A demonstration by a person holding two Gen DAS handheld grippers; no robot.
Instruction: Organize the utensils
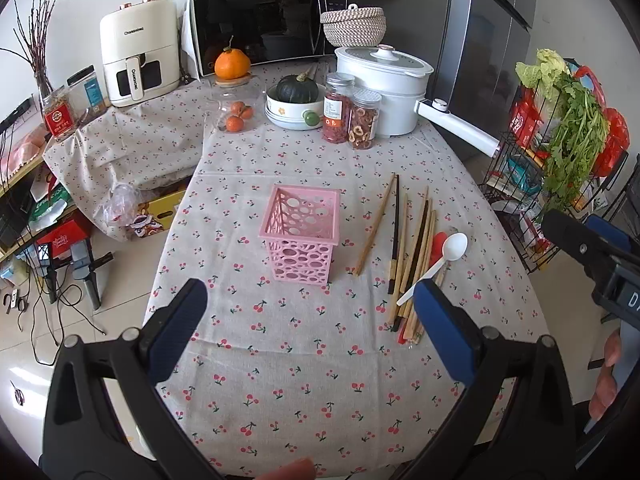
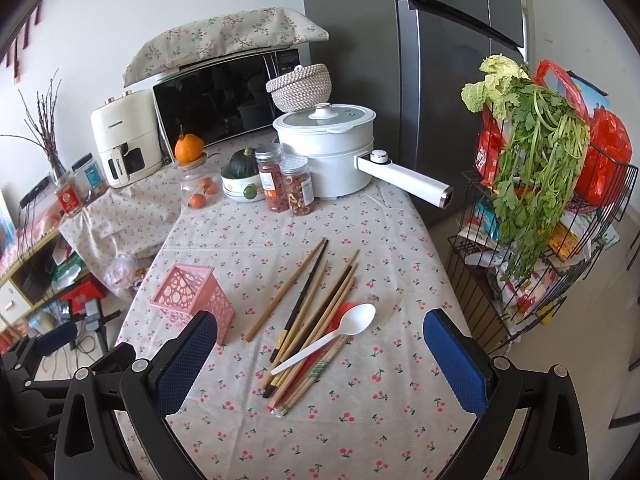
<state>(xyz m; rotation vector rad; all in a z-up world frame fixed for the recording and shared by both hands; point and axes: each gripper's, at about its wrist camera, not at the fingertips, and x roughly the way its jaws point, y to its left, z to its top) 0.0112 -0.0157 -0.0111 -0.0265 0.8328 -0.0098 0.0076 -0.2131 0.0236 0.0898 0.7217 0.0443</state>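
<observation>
Pink perforated basket (image 1: 304, 236) beside wooden chopsticks (image 2: 308, 316); both grippers (image 1: 310, 320) (image 2: 320, 354) gape empty.

The left gripper (image 1: 308, 312) hangs above the near part of the table with its blue-padded jaws spread wide and nothing between them. The right gripper (image 2: 320, 344) is likewise wide apart and empty, with fingertips (image 1: 606, 384) showing at the far right edge.

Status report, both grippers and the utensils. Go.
Left gripper open, empty. Right gripper open, empty, above utensils. Chopsticks and white spoon loose on cloth; pink basket upright, empty. Nothing blocking.
</observation>
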